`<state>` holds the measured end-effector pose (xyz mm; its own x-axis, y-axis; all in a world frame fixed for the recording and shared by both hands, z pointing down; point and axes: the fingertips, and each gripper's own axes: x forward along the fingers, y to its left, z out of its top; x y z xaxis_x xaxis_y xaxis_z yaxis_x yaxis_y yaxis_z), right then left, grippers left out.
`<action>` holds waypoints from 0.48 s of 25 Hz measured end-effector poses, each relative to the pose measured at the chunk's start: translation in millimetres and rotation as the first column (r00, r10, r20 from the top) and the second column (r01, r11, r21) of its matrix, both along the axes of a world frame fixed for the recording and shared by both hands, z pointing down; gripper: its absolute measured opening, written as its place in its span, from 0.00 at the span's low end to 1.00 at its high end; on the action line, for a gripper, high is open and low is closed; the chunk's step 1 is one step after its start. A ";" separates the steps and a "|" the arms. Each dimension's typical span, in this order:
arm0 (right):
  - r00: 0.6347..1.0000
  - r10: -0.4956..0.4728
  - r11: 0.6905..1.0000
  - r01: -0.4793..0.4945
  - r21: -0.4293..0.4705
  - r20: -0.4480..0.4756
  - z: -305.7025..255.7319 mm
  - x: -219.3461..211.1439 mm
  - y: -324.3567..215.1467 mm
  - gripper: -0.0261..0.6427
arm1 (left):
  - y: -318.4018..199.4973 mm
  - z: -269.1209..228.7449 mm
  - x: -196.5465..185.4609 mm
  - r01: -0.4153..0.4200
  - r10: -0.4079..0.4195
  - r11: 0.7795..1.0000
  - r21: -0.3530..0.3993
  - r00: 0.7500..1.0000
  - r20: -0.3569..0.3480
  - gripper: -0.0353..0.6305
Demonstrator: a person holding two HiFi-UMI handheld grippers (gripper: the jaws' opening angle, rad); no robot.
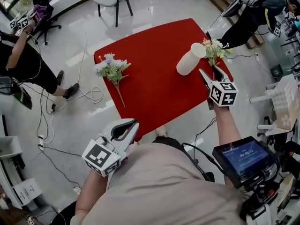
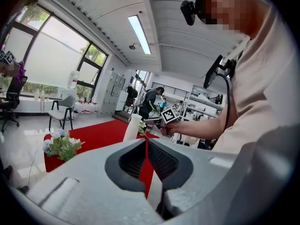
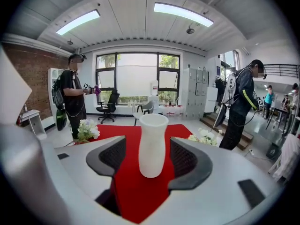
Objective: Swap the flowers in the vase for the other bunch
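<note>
One bunch (image 1: 213, 48) lies beside the empty vase (image 1: 190, 60), removal looks done. Right gripper (image 1: 208, 74) spread, left gripper (image 1: 127, 125) pressed together; next, pinch the other bunch (image 1: 111, 68) by its stem.

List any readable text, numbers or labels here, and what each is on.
No text reads clearly.
Blue screen at the head view's lower right: a row of digits, too blurred to read.
White sheet at its lower left: print too small to read.
Left marker cube, right marker cube: coded squares, no words.
</note>
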<state>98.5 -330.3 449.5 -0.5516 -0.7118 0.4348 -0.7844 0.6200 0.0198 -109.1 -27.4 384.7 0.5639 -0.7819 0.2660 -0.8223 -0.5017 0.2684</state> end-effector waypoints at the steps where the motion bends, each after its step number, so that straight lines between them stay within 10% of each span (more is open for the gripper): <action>1: 1.000 -0.012 1.000 0.012 -0.001 0.010 -2.5 -10.8 7.0 0.49 | 5.1 -0.3 -3.7 0.002 -0.002 1.000 0.002 1.000 -0.003 0.07; 12: 0.975 -0.220 0.973 0.222 -0.065 0.042 15.0 -150.9 92.3 0.49 | 74.6 9.5 -60.3 0.094 -0.093 0.996 0.006 0.996 -0.015 0.07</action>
<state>-52.3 -238.0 464.5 -0.7073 -0.5394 0.4570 -0.6272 0.7770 -0.0535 -169.4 47.1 394.3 0.4919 -0.8332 0.2526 -0.8618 -0.4247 0.2773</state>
